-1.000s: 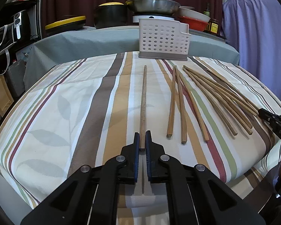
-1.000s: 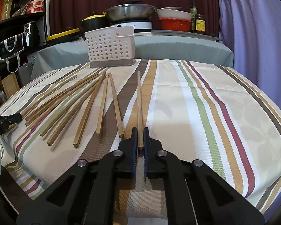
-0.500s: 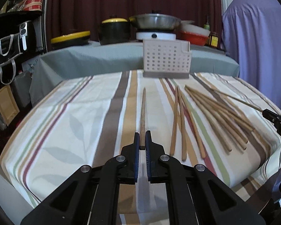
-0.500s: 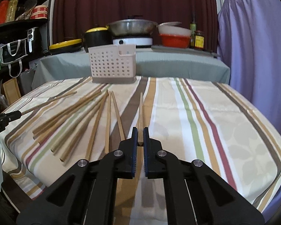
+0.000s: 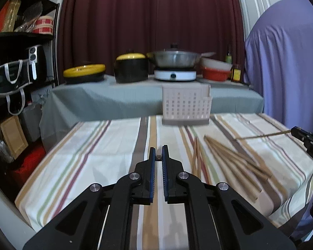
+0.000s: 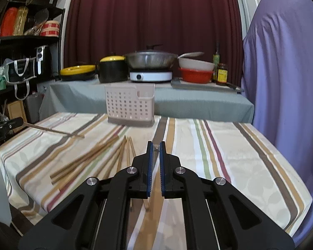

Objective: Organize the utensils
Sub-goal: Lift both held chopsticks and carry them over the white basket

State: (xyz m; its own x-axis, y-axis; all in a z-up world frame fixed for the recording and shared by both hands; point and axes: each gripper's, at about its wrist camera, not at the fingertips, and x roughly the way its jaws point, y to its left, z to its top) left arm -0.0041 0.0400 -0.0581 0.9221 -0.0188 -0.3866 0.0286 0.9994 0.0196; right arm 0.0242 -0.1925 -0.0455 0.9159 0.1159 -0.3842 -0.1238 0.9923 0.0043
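My left gripper (image 5: 158,151) is shut on one wooden chopstick (image 5: 158,156), seen end-on between the blue pads. The right wrist view shows that chopstick (image 6: 52,130) sticking out level from the left gripper (image 6: 20,121), above the striped cloth (image 6: 240,156). My right gripper (image 6: 155,145) is likewise shut on a second chopstick (image 6: 155,145), which the left wrist view shows as a thin stick (image 5: 263,135) held out from the right gripper (image 5: 294,130). Several chopsticks (image 5: 229,158) (image 6: 89,158) lie loose on the cloth. A white perforated utensil basket (image 5: 185,104) (image 6: 129,106) stands upright at the table's far edge.
Behind the basket a grey-covered table (image 6: 198,102) carries a black pot (image 6: 112,70), a wok on a white hob (image 6: 150,75) and stacked bowls (image 6: 196,70). A purple drape (image 6: 281,83) hangs at the right. Dark shelves (image 6: 20,41) with bags stand at the left.
Both grippers have risen from the cloth, each carrying its chopstick up with it. The views have tilted up from the table toward the room behind.
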